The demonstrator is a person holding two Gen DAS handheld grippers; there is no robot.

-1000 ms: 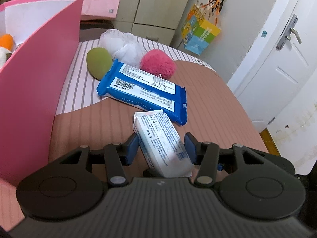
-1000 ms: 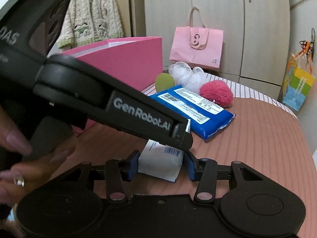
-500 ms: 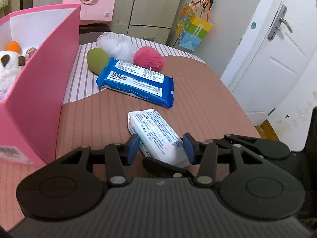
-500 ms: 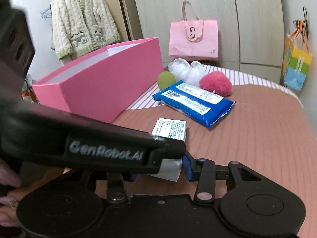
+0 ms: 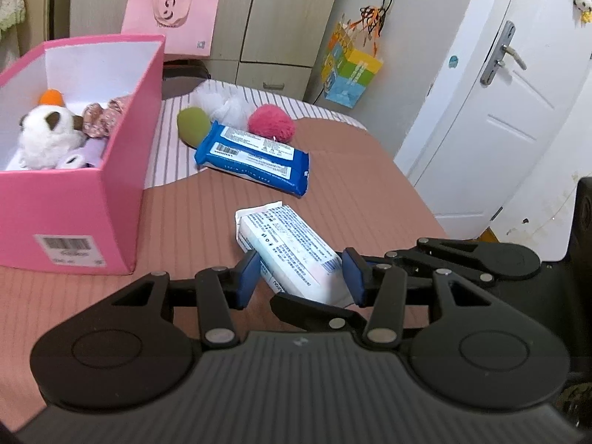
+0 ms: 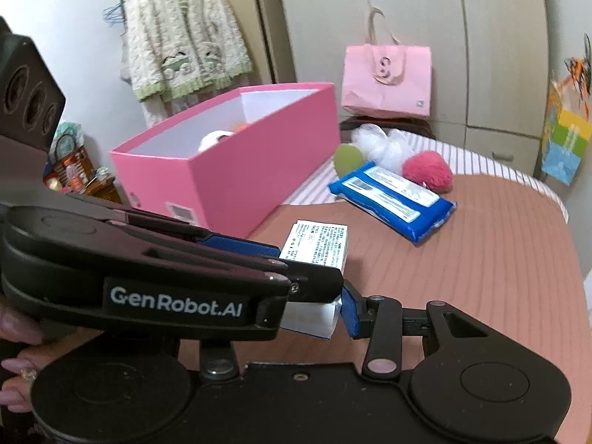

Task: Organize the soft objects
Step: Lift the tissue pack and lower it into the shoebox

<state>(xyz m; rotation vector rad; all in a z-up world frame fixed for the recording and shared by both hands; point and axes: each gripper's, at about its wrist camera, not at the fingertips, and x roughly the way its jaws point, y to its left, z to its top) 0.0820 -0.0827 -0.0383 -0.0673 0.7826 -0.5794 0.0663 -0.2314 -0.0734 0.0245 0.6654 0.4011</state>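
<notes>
Both hand-held grippers pinch one white tissue pack (image 5: 288, 248), which hangs lifted above the brown striped bed cover (image 5: 370, 192). In the left wrist view the left hand-held gripper (image 5: 301, 277) has its blue pads pressed on the two long sides of the pack's near end, and the right hand-held gripper (image 6: 314, 310) comes in from 3 o'clock, its dark fingers under and beside the same end. In the right wrist view the right gripper's one visible blue pad touches the pack's side; the other is hidden behind the left gripper's body, which crosses from 9 o'clock.

At 10 o'clock of the pack stands the open pink box (image 5: 122, 170), holding a white plush toy (image 5: 48, 133), an orange ball (image 5: 51, 97) and floral fabric pieces (image 5: 103, 118). At 12 o'clock lies a blue wet-wipes pack (image 5: 255, 159), and beyond it a green sponge (image 5: 190, 124), a white mesh puff (image 5: 225, 105) and a pink puff (image 5: 272, 124). A person's fingers (image 6: 14, 366) show at 8 o'clock in the right wrist view
</notes>
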